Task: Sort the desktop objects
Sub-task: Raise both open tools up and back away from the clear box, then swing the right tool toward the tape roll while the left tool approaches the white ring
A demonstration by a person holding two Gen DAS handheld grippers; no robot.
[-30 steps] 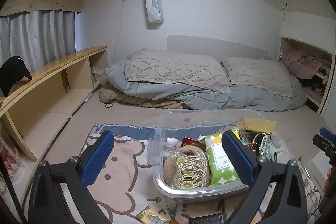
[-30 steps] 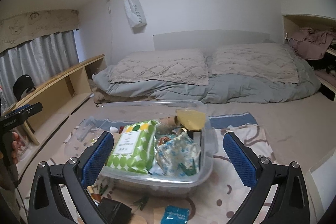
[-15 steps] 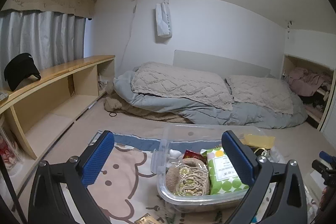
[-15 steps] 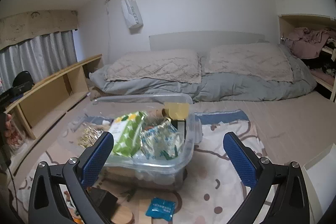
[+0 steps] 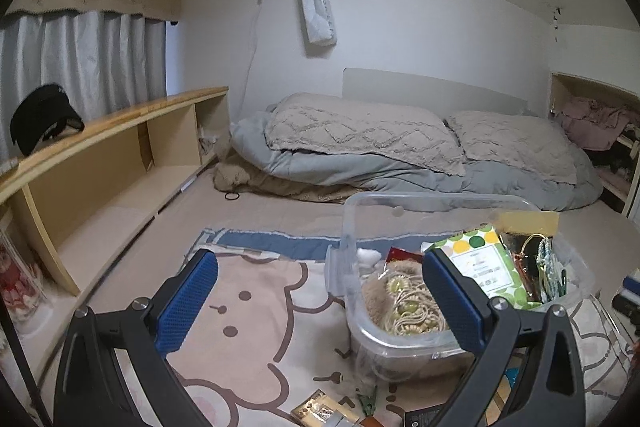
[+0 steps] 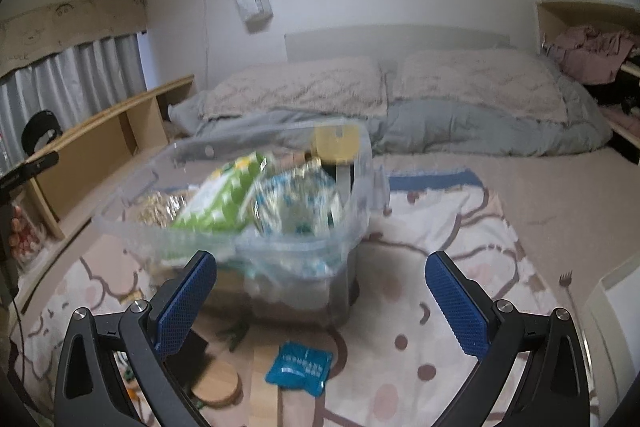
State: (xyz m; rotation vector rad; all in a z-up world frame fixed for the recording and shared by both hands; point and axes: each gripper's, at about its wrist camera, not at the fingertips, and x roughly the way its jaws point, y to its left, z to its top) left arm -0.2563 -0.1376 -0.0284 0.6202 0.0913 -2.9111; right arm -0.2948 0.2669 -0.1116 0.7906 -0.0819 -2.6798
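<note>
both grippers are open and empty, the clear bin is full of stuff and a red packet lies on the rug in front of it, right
Not quite: the packet on the rug before the clear bin is blue, as the right wrist view shows. The left gripper and right gripper are open and empty.

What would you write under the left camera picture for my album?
Open left gripper hovers by a clear plastic bin of trinkets on a bear blanket.
</note>
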